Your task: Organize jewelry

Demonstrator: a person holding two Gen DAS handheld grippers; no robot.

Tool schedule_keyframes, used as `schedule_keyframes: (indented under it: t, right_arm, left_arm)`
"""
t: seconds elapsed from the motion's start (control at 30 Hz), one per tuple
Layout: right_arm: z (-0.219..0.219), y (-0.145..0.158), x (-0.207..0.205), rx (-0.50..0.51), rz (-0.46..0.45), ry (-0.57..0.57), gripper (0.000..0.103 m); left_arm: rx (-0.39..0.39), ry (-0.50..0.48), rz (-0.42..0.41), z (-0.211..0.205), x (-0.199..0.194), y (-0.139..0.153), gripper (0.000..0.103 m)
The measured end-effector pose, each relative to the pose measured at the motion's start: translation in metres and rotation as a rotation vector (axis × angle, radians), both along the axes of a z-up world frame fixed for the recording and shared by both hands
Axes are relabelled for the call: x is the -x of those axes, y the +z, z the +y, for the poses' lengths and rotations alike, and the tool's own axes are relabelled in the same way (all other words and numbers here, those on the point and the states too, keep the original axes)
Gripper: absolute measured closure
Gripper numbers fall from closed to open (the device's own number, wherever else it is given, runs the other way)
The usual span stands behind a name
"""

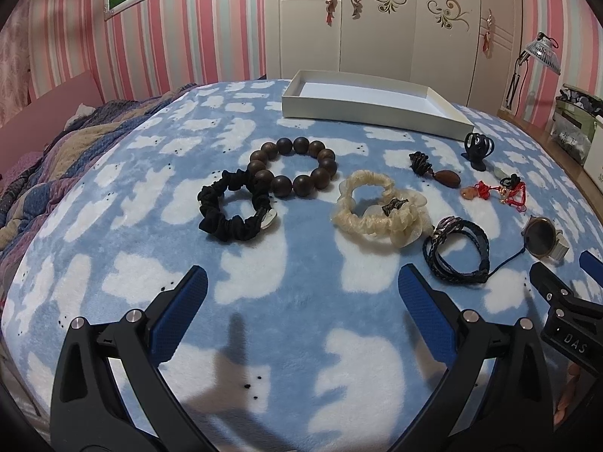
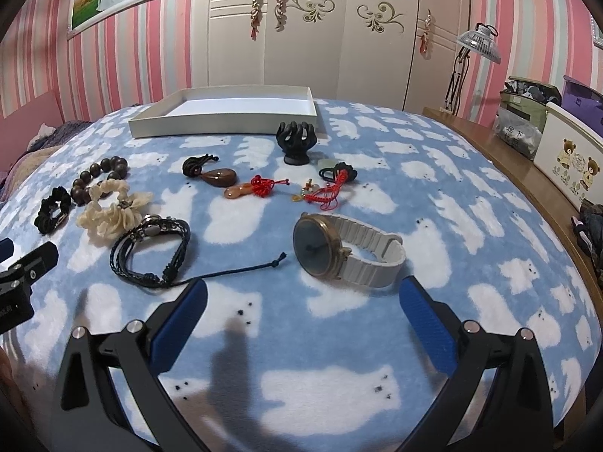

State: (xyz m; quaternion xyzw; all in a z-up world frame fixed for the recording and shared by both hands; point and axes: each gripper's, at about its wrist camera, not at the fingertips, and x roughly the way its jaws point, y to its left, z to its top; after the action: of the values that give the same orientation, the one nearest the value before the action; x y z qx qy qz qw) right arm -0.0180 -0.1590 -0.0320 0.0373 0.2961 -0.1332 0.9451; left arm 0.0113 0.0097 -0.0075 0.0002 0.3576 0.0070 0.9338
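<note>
As far as can be judged, nothing has been sorted yet: the white box (image 1: 371, 103) at the far edge of the bed (image 1: 264, 301) is seen empty, and every piece lies loose on the blanket.

Left half, near to far: black scrunchie (image 1: 233, 207) touching the wooden bead bracelet (image 1: 294, 167); cream scrunchie (image 1: 380, 207) just beside them, its edge against the braided black bracelet (image 1: 458, 254).

Right half: watch (image 2: 346, 250) with white strap nearest the right gripper (image 2: 301, 309); the bracelet's loose cord (image 2: 233, 269) runs toward it. Further back lie a brown pendant (image 2: 216, 177), red knotted charms (image 2: 264, 186), a second red-cord charm (image 2: 328, 192), and a black hand-shaped stand (image 2: 296, 141) upright just in front of the box.

Left gripper (image 1: 301, 297): jaws spread wide, nothing held, hovering over bare blanket short of the scrunchies. Right gripper: jaws likewise spread and empty, watch just ahead.

Remaining, by judgement: all of it. Every item is to be moved into the box; the watch looks the likeliest first pick.
</note>
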Motion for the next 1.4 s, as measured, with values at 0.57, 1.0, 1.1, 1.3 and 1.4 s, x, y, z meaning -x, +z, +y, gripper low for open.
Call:
schedule_keyframes:
  t: [0.57, 1.0, 1.1, 1.3, 1.4]
  right_arm:
    - [-0.015, -0.003, -0.006, -0.131, 0.039, 0.066, 0.002]
    - [-0.028, 0.055, -0.048, -0.017, 0.050, 0.023, 0.002]
    - [-0.031, 0.063, -0.062, 0.001, 0.057, 0.013, 0.002]
    - [-0.044, 0.066, -0.093, -0.070, 0.123, 0.065, 0.002]
    - [-0.046, 0.076, -0.101, -0.032, 0.118, 0.063, 0.002]
  left_arm:
    - [0.020, -0.017, 0.114, 0.006, -0.019, -0.006, 0.003]
    - [-0.002, -0.075, 0.044, 0.026, -0.065, 0.058, 0.003]
    - [-0.018, -0.087, 0.068, 0.028, -0.079, 0.062, 0.003]
    - [-0.031, -0.078, 0.144, 0.049, -0.116, 0.065, 0.003]
    - [-0.017, -0.048, 0.151, 0.064, -0.130, 0.070, 0.003]
